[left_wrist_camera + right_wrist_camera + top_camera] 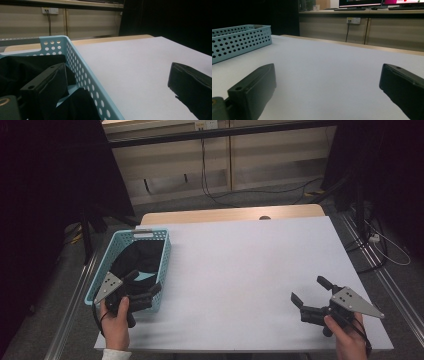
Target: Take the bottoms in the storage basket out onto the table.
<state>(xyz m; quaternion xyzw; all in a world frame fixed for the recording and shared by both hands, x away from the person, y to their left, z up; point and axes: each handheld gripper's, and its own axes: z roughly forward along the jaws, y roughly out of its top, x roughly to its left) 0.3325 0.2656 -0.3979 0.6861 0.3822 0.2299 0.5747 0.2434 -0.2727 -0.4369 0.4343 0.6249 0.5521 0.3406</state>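
Observation:
A light blue perforated basket (142,234) stands at the table's left side with a black cloth (140,257) lying in it. My left gripper (146,281) is open at the basket's near right corner. In the left gripper view its jaws straddle the basket wall (82,72): one jaw is over the black cloth (22,67), the other over the bare table. The left gripper (115,75) holds nothing. My right gripper (307,289) is open low over the table's near right part. In the right gripper view, the right gripper (328,72) is empty, with the basket (237,40) far off.
The white table top (250,255) stretches between the two grippers, with a wooden strip (230,213) along its far edge. Cables (215,195) run over the floor behind the table. Dark curtains hang at both sides.

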